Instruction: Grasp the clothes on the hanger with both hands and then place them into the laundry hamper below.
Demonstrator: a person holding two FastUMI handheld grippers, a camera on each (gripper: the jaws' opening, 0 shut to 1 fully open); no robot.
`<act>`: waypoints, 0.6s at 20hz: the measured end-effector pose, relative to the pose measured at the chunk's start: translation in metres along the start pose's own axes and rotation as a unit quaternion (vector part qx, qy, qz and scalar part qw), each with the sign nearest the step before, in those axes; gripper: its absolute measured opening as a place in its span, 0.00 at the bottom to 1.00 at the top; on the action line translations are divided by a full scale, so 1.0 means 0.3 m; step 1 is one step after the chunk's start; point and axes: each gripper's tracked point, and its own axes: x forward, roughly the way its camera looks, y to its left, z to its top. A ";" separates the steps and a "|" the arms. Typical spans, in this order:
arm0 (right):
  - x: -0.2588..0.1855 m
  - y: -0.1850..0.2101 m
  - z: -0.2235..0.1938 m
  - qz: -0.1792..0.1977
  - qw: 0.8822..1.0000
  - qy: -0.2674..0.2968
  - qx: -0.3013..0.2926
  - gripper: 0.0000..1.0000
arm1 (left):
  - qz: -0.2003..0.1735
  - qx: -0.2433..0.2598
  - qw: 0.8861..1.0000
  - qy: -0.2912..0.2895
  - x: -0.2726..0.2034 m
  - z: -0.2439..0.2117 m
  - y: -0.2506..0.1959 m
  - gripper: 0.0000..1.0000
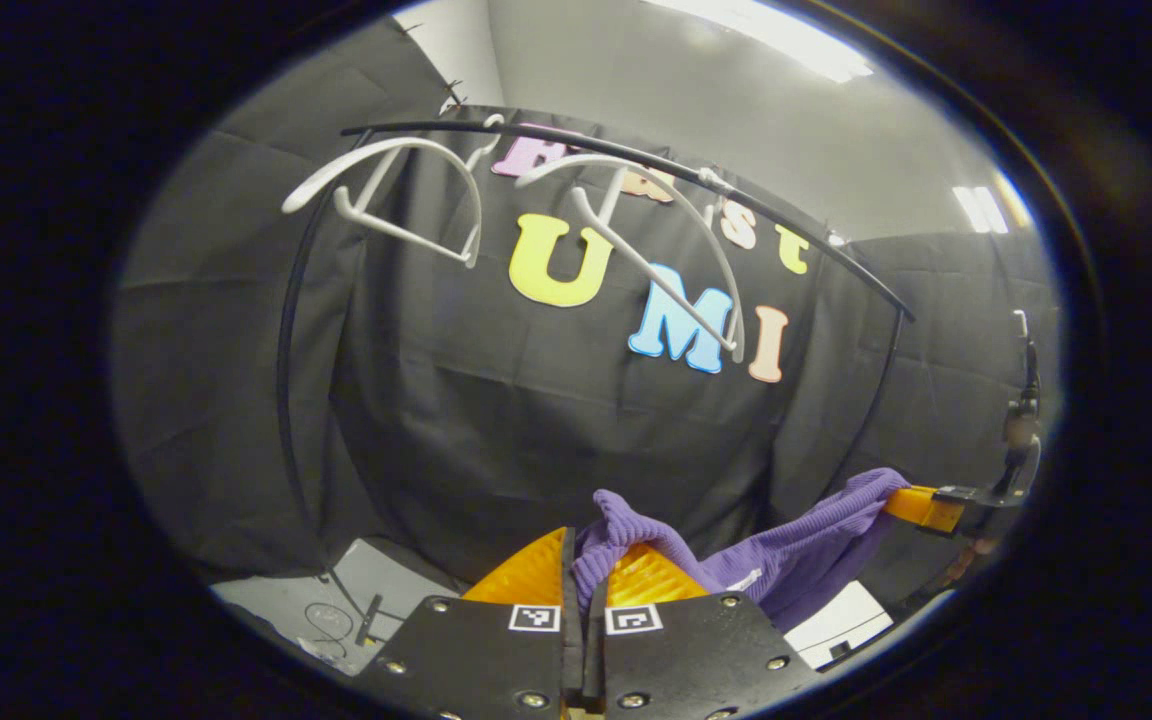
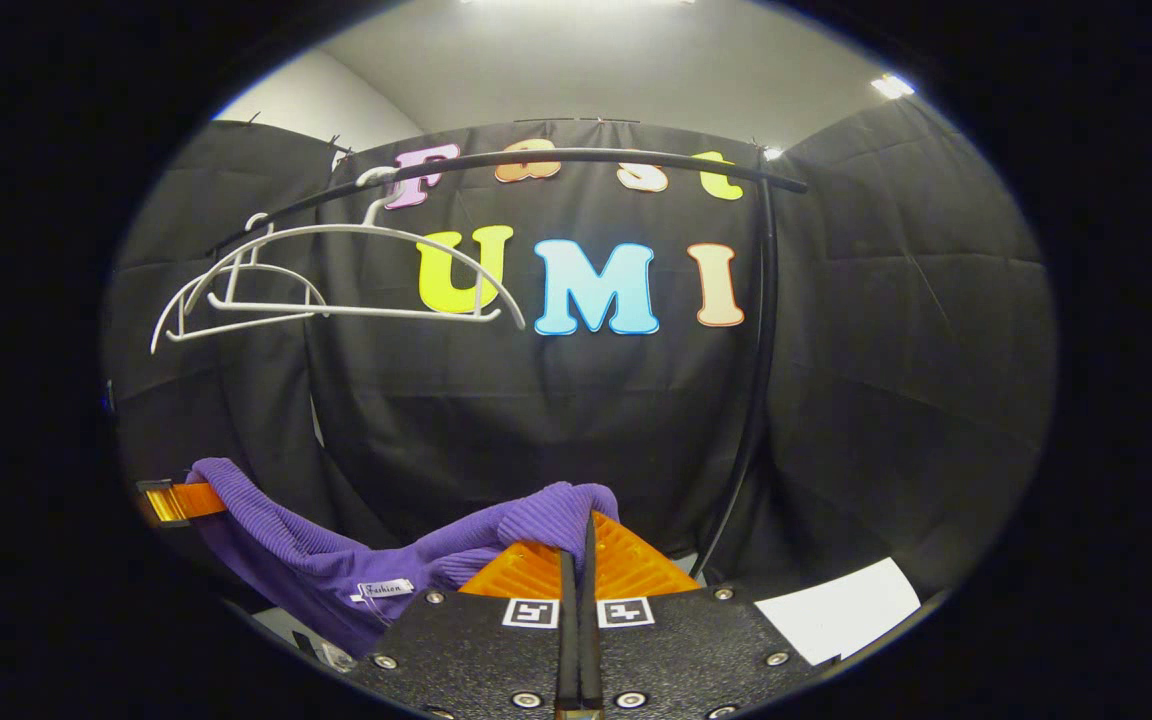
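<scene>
Your left tongs [image 1: 584,560] are clamped on one edge of the purple garment [image 1: 786,560], and your right tongs [image 2: 576,545] are pinched on its other edge. The garment hangs slack between them, off the two white hangers [image 2: 336,280], which sit bare on the black rail [image 2: 576,160] above. A white label [image 2: 383,589] shows on the sagging cloth.

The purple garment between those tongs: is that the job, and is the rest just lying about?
Part of the job:
purple garment
left tongs
right tongs
both shut on it

Just there:
two bare white hangers
black rail
white sheet
</scene>
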 end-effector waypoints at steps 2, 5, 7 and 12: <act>-0.078 0.020 -0.039 0.002 1.000 0.010 0.004 0.00 | 0.002 0.004 1.000 0.006 -0.056 -0.016 0.005 0.01; -0.135 0.047 -0.092 0.020 0.999 0.030 0.015 0.00 | 0.002 -0.002 1.000 0.018 -0.118 -0.071 -0.013 0.01; -0.156 0.059 -0.168 0.029 0.998 0.054 0.013 0.00 | 0.012 0.002 0.999 0.041 -0.133 -0.156 -0.020 0.01; -0.156 0.062 -0.427 0.043 0.989 0.136 0.025 0.00 | 0.022 -0.003 0.994 0.103 -0.095 -0.363 -0.028 0.06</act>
